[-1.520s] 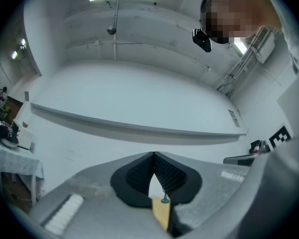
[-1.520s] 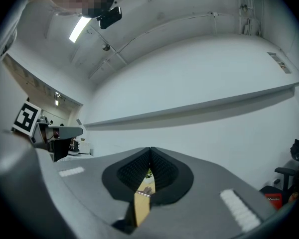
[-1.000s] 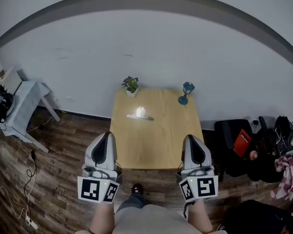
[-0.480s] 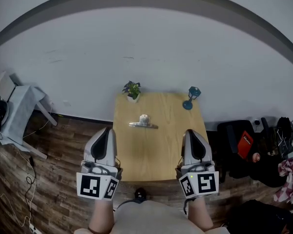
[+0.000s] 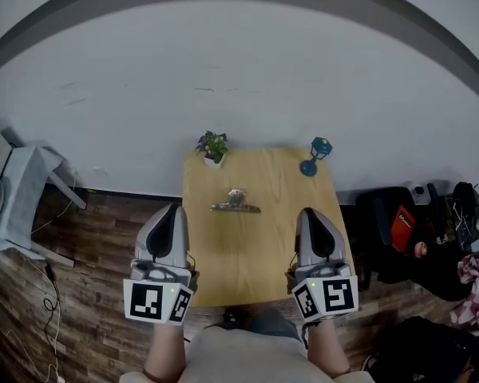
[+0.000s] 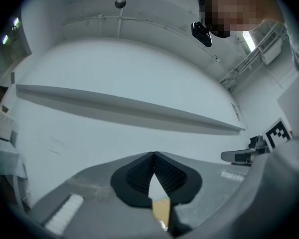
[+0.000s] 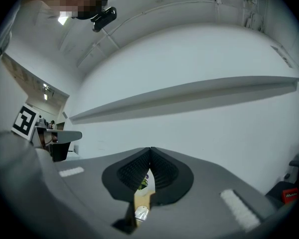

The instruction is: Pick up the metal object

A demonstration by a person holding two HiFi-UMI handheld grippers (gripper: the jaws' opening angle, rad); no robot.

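Zero steps done, I'd say: my left gripper point(image 5: 168, 214) and right gripper point(image 5: 310, 216) sit closed and empty at the table's point(image 5: 255, 250) near end, metal clip point(image 5: 235, 202) lying mid-table, ungrasped; reach and grasp remain.

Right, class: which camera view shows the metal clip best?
The head view: the clip lies whole and unblocked on the table. The right gripper view gives only a shiny sliver that may be it; the left gripper view shows a strip of table, no clear clip.
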